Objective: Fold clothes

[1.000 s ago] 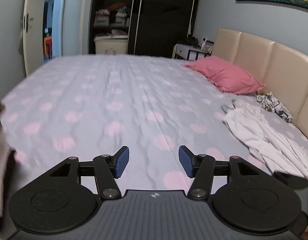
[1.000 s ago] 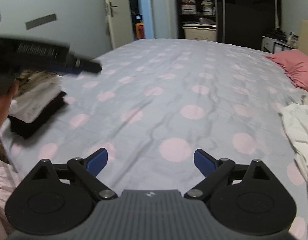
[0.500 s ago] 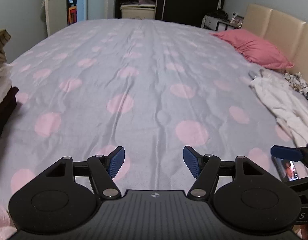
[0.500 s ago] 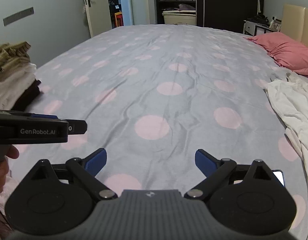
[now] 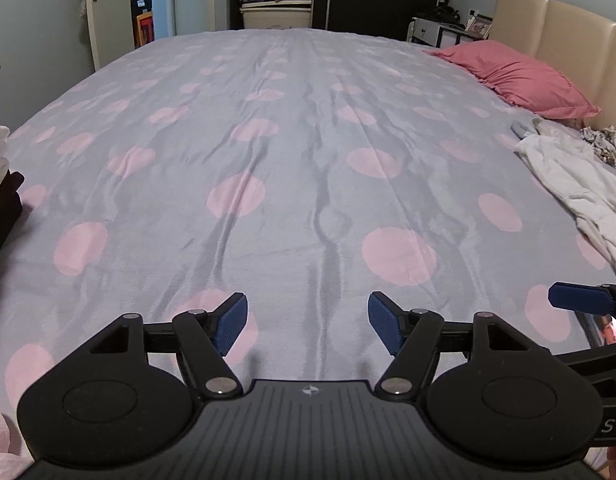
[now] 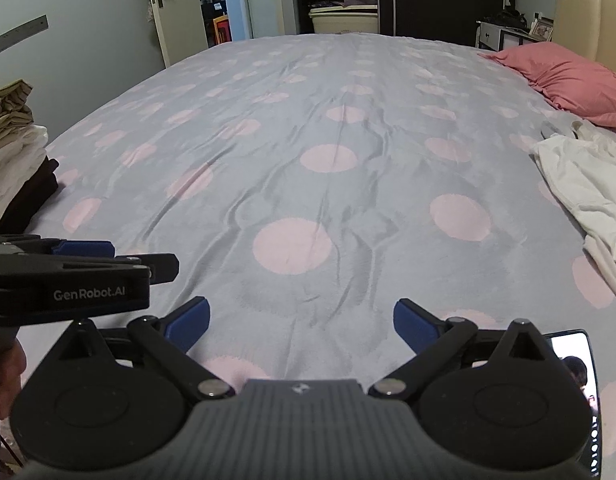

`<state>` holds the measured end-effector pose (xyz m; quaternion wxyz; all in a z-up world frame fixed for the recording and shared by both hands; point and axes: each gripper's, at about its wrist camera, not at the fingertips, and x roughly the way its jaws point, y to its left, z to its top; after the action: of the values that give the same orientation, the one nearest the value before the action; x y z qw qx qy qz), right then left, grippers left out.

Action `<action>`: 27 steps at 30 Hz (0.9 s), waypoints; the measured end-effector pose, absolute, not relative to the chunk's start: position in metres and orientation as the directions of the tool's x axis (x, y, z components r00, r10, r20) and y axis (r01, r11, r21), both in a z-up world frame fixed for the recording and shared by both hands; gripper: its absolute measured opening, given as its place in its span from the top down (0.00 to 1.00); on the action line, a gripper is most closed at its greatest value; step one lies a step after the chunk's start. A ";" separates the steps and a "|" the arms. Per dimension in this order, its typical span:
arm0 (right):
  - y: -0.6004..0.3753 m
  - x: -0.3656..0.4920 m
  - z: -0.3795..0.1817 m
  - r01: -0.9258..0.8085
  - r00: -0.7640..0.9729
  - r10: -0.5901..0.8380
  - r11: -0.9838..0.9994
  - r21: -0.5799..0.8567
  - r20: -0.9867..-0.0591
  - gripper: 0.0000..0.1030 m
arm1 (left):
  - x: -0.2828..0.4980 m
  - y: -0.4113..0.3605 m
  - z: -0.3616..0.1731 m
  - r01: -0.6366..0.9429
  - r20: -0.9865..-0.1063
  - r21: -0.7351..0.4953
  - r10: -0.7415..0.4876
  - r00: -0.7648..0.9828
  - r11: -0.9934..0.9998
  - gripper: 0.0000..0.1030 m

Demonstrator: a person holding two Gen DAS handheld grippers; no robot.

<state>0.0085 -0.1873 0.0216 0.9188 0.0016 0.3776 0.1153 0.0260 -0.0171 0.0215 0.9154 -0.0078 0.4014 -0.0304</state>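
The crumpled white garment [image 6: 584,184] lies untouched at the frame's right edge. The folded stack [image 6: 16,160], blurred a second ago, is now seen sharply at the left. Left gripper [image 5: 308,322] and right gripper [image 6: 302,322] are held spread and empty; another fold seems due.

Each tool, the left tool [image 5: 308,322] and the right tool [image 6: 301,322], is black plastic with two thin arms that end in blue ridged fingertips [image 5: 230,322]. Each has two big round black discs, small shiny silver screws at the joints, and a grey ribbed block in the middle with a tiny round mark on it. The side of the left tool has "GenRobot.AI" on it in white letters.
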 end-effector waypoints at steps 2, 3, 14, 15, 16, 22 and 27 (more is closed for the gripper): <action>-0.188 0.011 0.019 -0.209 0.687 0.213 0.973 0.092 -0.695 0.03 | 0.028 -0.018 0.020 0.049 -0.738 -0.042 -0.064 0.672 0.998 0.35; -0.188 0.012 0.018 -0.208 0.686 0.213 0.974 0.093 -0.696 0.03 | 0.029 -0.018 0.019 0.048 -0.739 -0.044 -0.065 0.670 0.998 0.35; -0.188 0.016 0.017 -0.193 0.687 0.205 0.976 0.097 -0.697 0.03 | 0.033 -0.017 0.018 0.019 -0.749 -0.062 -0.059 0.660 0.998 0.35; -0.187 0.016 0.018 -0.195 0.689 0.207 0.976 0.097 -0.695 0.03 | 0.033 -0.016 0.018 0.016 -0.748 -0.063 -0.058 0.661 0.998 0.35; -0.186 0.015 0.018 -0.197 0.691 0.209 0.976 0.097 -0.692 0.03 | 0.033 -0.016 0.019 0.013 -0.747 -0.064 -0.057 0.662 0.998 0.35; -0.183 0.012 0.024 -0.213 0.704 0.215 0.973 0.088 -0.677 0.03 | 0.028 -0.011 0.022 -0.008 -0.736 -0.077 -0.051 0.675 0.997 0.34; -0.180 0.009 0.026 -0.221 0.708 0.216 0.972 0.080 -0.673 0.03 | 0.027 -0.006 0.025 -0.014 -0.729 -0.091 -0.057 0.682 0.996 0.34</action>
<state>0.0091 -0.1797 0.0256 0.9241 -0.0033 0.3635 0.1180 0.0269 -0.0065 0.0250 0.9159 -0.0448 0.3988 -0.0117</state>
